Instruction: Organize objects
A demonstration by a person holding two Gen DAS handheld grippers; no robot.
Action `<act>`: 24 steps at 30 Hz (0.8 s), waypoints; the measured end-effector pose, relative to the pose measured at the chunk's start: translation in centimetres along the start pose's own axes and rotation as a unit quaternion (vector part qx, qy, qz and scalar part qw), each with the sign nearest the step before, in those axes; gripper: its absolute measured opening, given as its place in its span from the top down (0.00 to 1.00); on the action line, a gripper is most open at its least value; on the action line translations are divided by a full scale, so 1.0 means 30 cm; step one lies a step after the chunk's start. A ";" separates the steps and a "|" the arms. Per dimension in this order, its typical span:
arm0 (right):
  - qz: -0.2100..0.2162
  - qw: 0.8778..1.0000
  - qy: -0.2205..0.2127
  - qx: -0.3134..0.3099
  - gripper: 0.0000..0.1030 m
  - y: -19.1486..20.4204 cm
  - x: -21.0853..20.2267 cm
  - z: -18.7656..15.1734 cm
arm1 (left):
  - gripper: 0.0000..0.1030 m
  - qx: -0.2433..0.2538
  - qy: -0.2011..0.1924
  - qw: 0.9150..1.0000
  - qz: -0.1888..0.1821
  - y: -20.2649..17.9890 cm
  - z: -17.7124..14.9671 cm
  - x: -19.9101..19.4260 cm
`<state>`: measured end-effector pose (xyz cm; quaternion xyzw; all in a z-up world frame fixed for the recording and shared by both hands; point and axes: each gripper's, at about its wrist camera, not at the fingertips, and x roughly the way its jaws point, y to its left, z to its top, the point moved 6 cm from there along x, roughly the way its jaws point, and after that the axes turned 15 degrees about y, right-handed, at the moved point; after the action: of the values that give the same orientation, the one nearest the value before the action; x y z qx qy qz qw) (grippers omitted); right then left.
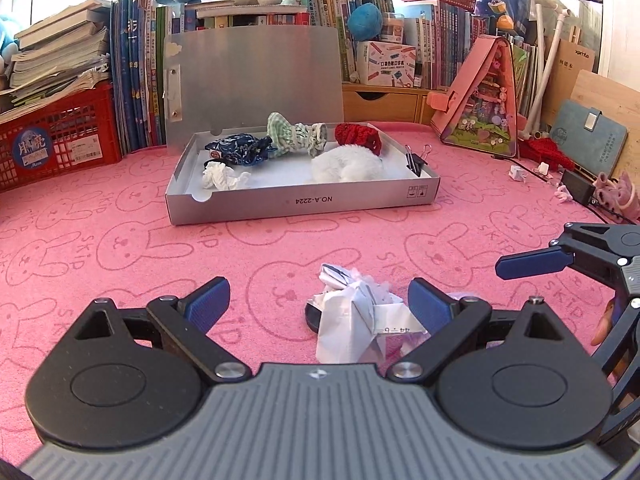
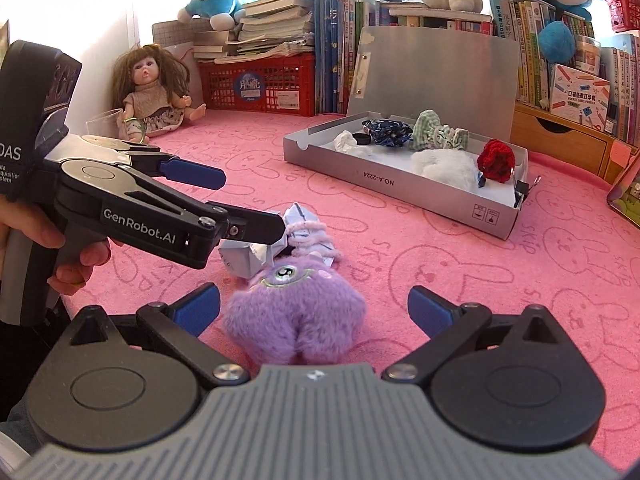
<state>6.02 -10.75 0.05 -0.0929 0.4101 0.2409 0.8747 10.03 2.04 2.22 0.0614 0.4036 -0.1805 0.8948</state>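
Note:
A crumpled white paper lies on the pink mat between the spread fingers of my left gripper, which is open and close around it. A small black round piece sits beside the paper. In the right wrist view a purple plush toy rests between the open fingers of my right gripper. Just behind it my left gripper comes in from the left, over the paper. The open silver box holds pouches, a white plush, a red knitted piece and a binder clip.
One finger of my right gripper shows at the right edge. A doll and red crate stand at the back left. Books line the back. A pink toy house and a notebook stand right of the box.

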 end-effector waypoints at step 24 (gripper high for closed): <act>-0.017 1.000 0.024 -0.001 0.00 0.023 0.105 -0.027 | 0.51 -0.032 -0.004 0.999 -0.031 -0.025 -0.045 -0.037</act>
<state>6.87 -9.35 -2.85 -0.1064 0.4289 0.2239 0.8687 8.13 1.98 2.17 0.0194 0.4075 -0.1955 0.8918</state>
